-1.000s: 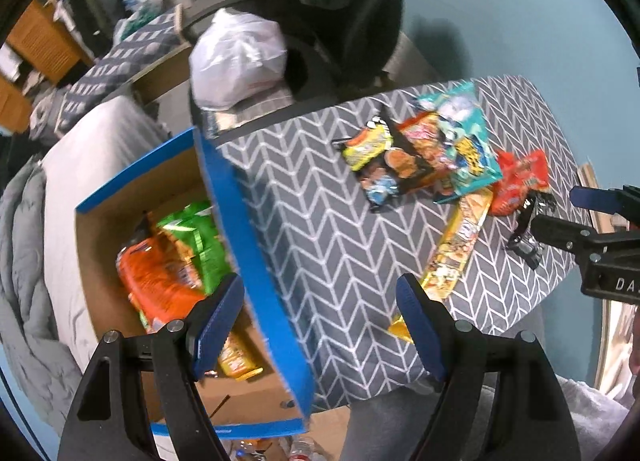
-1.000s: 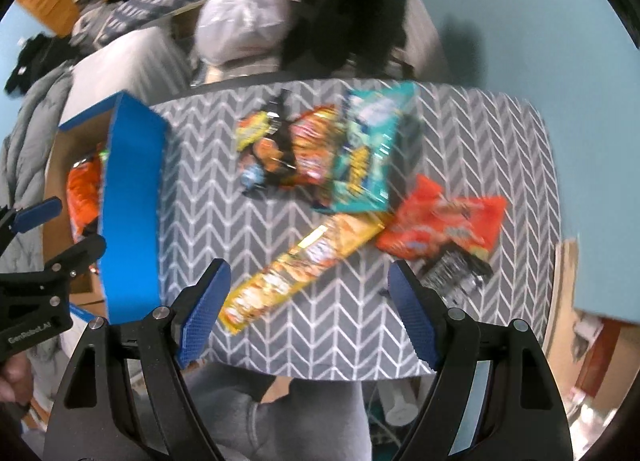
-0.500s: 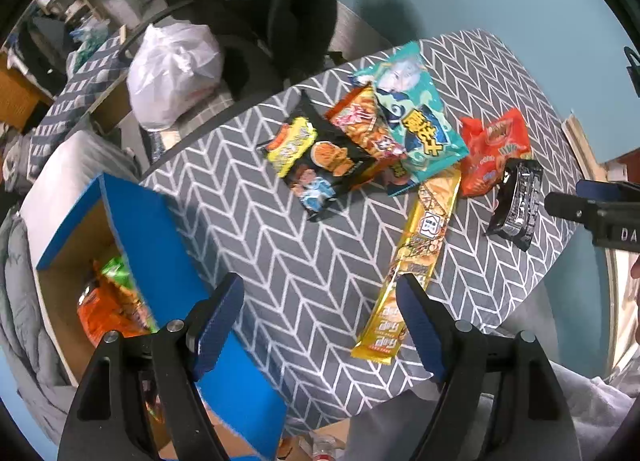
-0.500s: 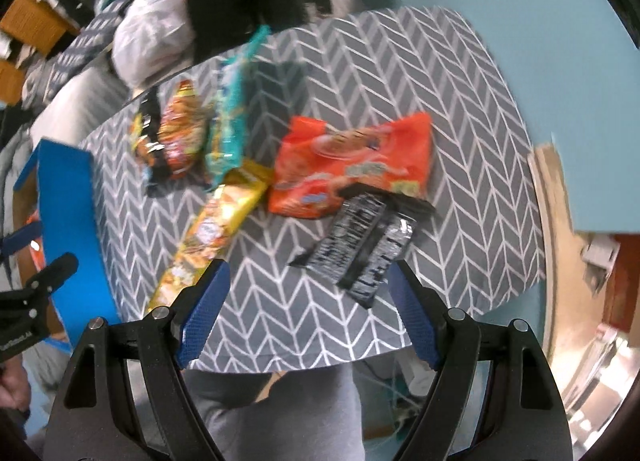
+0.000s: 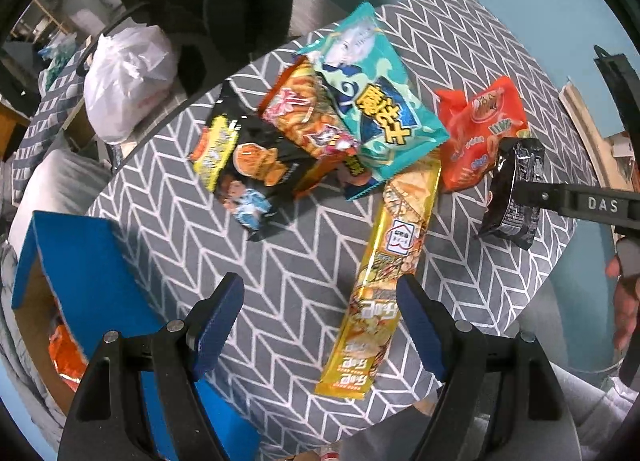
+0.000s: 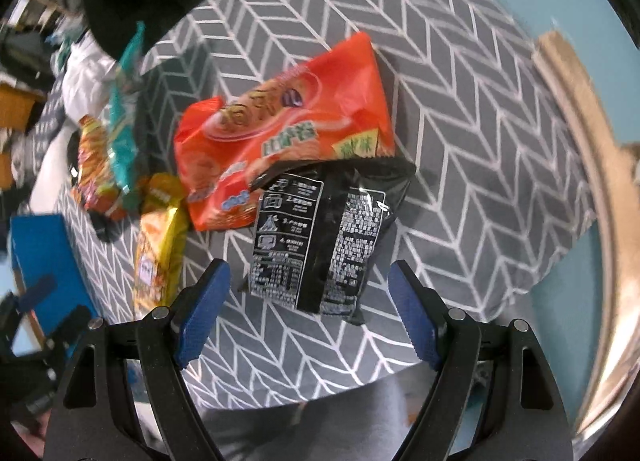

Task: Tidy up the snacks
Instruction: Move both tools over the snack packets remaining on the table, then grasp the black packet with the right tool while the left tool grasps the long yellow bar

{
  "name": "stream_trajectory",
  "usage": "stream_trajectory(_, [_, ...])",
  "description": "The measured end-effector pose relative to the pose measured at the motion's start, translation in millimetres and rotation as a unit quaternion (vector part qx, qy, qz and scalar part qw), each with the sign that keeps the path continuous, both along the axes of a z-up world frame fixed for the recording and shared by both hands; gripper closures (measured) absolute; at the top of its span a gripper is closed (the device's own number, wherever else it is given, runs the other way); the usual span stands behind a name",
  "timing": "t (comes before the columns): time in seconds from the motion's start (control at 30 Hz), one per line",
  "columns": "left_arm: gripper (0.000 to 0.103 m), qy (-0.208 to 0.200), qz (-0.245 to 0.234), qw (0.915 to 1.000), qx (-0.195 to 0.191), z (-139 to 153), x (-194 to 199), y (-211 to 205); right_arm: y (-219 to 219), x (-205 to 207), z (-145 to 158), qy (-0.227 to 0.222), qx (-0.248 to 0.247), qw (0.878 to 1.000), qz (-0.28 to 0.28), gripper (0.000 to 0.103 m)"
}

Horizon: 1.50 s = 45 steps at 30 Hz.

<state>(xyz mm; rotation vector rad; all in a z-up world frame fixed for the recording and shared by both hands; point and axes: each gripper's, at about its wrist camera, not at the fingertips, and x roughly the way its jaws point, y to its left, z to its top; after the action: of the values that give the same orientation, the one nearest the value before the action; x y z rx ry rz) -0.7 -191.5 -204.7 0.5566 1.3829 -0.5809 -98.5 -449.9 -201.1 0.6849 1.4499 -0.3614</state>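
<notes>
- Black snack packet (image 6: 324,237) lies flat on the tabletop (image 6: 460,109), straight ahead of the right gripper (image 6: 308,317) and partly between its spread, empty jaws; long axis runs away from the gripper; top edge overlaps the orange packet (image 6: 288,113).
- Right gripper nearer; left gripper (image 5: 320,325), also spread and empty, hangs by the long yellow packet (image 5: 384,261).
- Versus a second earlier: both views sit closer to the tabletop; the black packet goes from the right view's edge to centre; blue box (image 5: 96,281) slides toward the left edge.
</notes>
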Motion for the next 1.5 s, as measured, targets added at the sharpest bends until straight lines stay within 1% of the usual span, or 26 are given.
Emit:
stream_trajectory(0.1, [0.023,0.0,-0.007,1.0,0.001,-4,-5,-7,-3,2,-10,0.001,0.009,1.0,-0.014,0.023])
stream_trajectory(0.23, [0.023,0.013,-0.006,0.9999,0.0,-13,-10,-14,0,9,-19,0.003,0.006,1.0,-0.013,0.023])
stream_trajectory(0.43, [0.023,0.033,-0.01,0.9994,0.008,-27,-14,-22,9,20,-32,0.021,-0.025,0.999,0.0,0.023])
stream_trajectory(0.5, [0.021,0.036,-0.015,0.9992,0.012,-32,-17,-25,9,22,-36,0.023,-0.033,0.999,0.004,0.023])
stream_trajectory(0.57, [0.021,0.04,-0.02,0.9988,0.021,-40,-19,-29,15,24,-42,0.028,-0.041,0.999,0.019,0.023])
stream_trajectory(0.6, [0.021,0.043,-0.021,0.9986,0.024,-44,-19,-31,19,24,-42,0.025,-0.048,0.998,0.024,0.024])
stream_trajectory(0.67, [0.021,0.048,-0.02,0.9983,0.026,-51,-19,-35,25,24,-42,0.023,-0.059,0.997,0.039,0.033])
stream_trajectory(0.73, [0.021,0.052,-0.016,0.998,0.033,-58,-18,-36,35,17,-41,0.018,-0.061,0.996,0.055,0.039])
stream_trajectory(0.93, [0.021,0.049,-0.016,0.9982,0.029,-71,-22,-47,52,-10,-42,0.02,-0.052,0.995,0.086,0.04])
stream_trajectory(1.03, [0.022,0.044,-0.016,0.9983,0.034,-81,-25,-53,62,-21,-42,0.021,-0.054,0.993,0.101,0.04])
stream_trajectory(1.13, [0.029,0.041,-0.018,0.9982,0.039,-89,-27,-55,69,-36,-38,0.019,-0.056,0.992,0.111,0.04])
stream_trajectory(1.17, [0.037,0.039,-0.019,0.9983,0.04,-90,-28,-57,70,-39,-37,0.018,-0.056,0.992,0.112,0.04])
stream_trajectory(1.2, [0.047,0.038,-0.019,0.9982,0.041,-92,-29,-57,70,-41,-37,0.016,-0.056,0.992,0.114,0.04])
stream_trajectory(1.23, [0.053,0.04,-0.018,0.9981,0.043,-95,-31,-58,71,-43,-35,0.015,-0.056,0.992,0.116,0.04])
stream_trajectory(1.27, [0.062,0.046,-0.016,0.998,0.042,-97,-31,-57,65,-49,-31,0.015,-0.056,0.991,0.119,0.04])
stream_trajectory(1.3, [0.065,0.051,-0.013,0.9981,0.033,-95,-30,-53,66,-52,-30,0.014,-0.058,0.991,0.122,0.04])
stream_trajectory(1.33, [0.065,0.048,-0.011,0.9984,0.027,-94,-30,-52,56,-54,-23,0.013,-0.059,0.99,0.126,0.04])
stream_trajectory(1.37, [0.066,0.046,-0.012,0.9986,0.024,-92,-32,-49,56,-56,-21,0.012,-0.061,0.99,0.129,0.04])
stream_trajectory(1.43, [0.067,0.04,-0.022,0.9987,0.023,-91,-37,-48,55,-60,-17,0.011,-0.063,0.989,0.137,0.04])
stream_trajectory(1.5, [0.069,0.034,-0.034,0.9985,0.024,-88,-46,-49,64,-60,-5,0.012,-0.064,0.988,0.14,0.04])
